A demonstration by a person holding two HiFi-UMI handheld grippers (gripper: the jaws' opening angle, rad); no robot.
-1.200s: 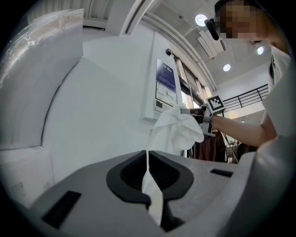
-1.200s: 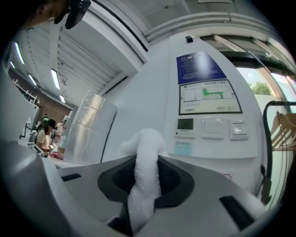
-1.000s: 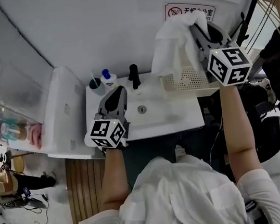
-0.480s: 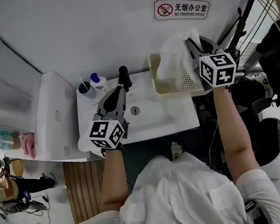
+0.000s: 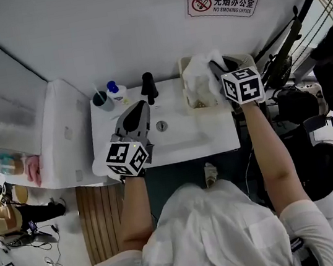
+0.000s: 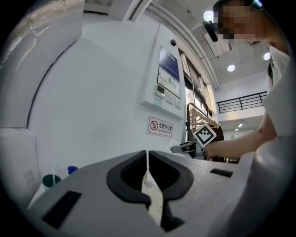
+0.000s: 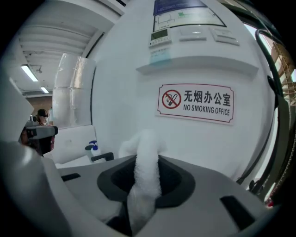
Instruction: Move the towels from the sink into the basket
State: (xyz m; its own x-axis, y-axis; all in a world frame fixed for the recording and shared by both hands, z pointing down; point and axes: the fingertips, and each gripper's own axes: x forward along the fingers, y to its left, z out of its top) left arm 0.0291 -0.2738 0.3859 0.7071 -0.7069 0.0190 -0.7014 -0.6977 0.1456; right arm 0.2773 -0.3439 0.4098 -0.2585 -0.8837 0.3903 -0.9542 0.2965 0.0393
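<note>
A person at a white sink lowers a white towel into the pale, perforated basket that stands at the sink's far right corner. The right gripper has its fingers clamped on a fold of the towel, which bulges up between them in the right gripper view while the rest of the cloth lies bunched inside the basket. The left gripper hangs above the left part of the basin near the black tap, its fingers pressed together with nothing between them. A dark cup and a blue-capped bottle stand at the sink's far left corner. A no-smoking sign hangs on the wall above the basket.
</note>
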